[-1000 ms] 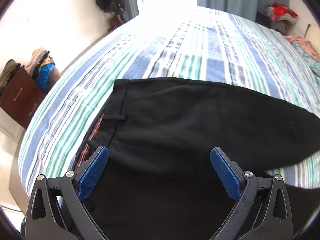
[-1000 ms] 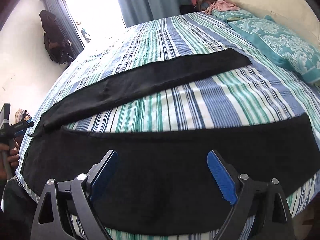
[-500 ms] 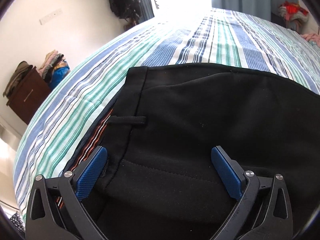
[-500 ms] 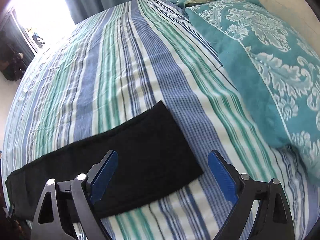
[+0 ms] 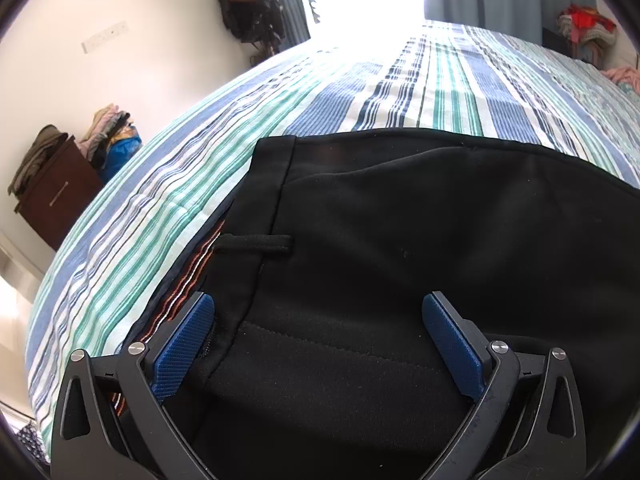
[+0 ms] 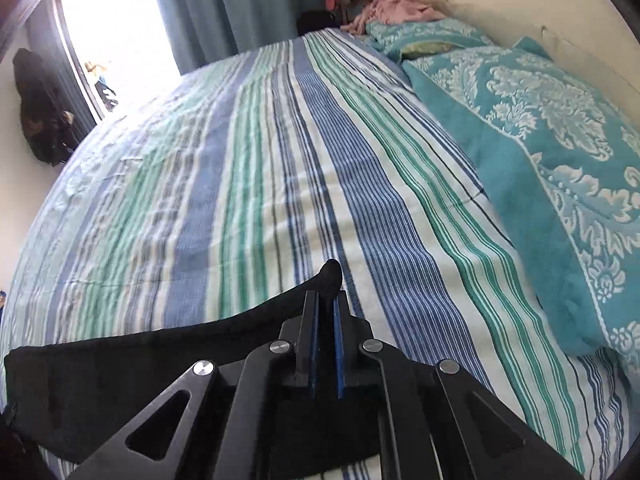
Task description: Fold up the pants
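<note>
**Pant Leg End Pinched, Waistband Awaited**

The black pants [image 5: 400, 240] are spread across the striped bed [image 6: 240, 184], the waistband at one end and the leg end drawn out toward the teal pillow [image 6: 560, 184]. The right hand-held gripper [image 6: 325, 304] is seen clamped on the leg's end, a small peak of black cloth standing up between the pressed blue pads [image 6: 314, 340]; this grip is judged to be taken so that the leg can be carried over for a fold. The left hand-held gripper [image 5: 320, 320] is held low over the waistband with its fingers wide apart, nothing pinched; the belt loop [image 5: 256, 243] lies just ahead of it. A corner hold there is probably intended, so the garment is kept from sliding.
</note>
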`<state>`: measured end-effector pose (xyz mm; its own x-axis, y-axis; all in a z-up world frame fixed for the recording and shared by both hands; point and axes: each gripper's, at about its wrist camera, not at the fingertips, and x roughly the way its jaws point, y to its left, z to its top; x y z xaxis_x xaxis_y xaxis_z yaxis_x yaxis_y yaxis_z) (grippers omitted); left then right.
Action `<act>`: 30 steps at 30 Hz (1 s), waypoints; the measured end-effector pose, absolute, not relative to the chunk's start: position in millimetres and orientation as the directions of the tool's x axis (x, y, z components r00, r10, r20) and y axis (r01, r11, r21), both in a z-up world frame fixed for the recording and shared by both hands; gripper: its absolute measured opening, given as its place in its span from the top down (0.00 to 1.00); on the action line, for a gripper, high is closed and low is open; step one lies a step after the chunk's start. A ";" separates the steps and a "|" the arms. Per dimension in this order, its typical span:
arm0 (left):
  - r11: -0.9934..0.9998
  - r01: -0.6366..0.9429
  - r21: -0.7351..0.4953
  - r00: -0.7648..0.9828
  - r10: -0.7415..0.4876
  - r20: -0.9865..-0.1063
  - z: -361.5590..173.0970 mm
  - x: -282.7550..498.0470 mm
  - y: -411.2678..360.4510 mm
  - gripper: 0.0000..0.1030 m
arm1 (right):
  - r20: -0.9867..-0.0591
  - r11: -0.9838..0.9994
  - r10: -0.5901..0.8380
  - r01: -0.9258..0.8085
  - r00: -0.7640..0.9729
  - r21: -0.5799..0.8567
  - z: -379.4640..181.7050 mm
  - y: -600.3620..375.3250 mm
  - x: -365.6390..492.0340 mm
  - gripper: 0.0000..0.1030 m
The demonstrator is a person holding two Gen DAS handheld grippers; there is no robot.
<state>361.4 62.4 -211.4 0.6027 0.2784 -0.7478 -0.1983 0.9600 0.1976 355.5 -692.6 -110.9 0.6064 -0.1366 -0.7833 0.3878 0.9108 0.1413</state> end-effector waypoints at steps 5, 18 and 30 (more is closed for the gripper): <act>0.955 -0.199 0.221 0.594 0.297 -0.748 -209.7 361.6 59.5 0.01 | -0.667 0.928 -0.123 0.324 0.735 0.185 -44.5 -626.5 220.0 0.95; 0.968 -0.164 0.191 0.534 0.250 -0.808 -164.5 319.7 50.6 0.01 | -0.724 0.455 -0.459 0.836 0.516 0.307 -84.5 -584.8 -92.3 0.29; 0.999 0.041 -0.011 0.491 -0.029 -0.871 -186.4 249.9 17.0 0.01 | -0.554 0.398 0.120 0.472 0.823 0.787 -150.1 -531.5 -0.9 0.23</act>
<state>249.9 17.0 -186.4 0.4910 -0.0292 -0.8707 0.0405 0.9991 -0.0106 -0.9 -531.5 -150.1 0.8235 0.1201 -0.5545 0.4718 0.3979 0.7868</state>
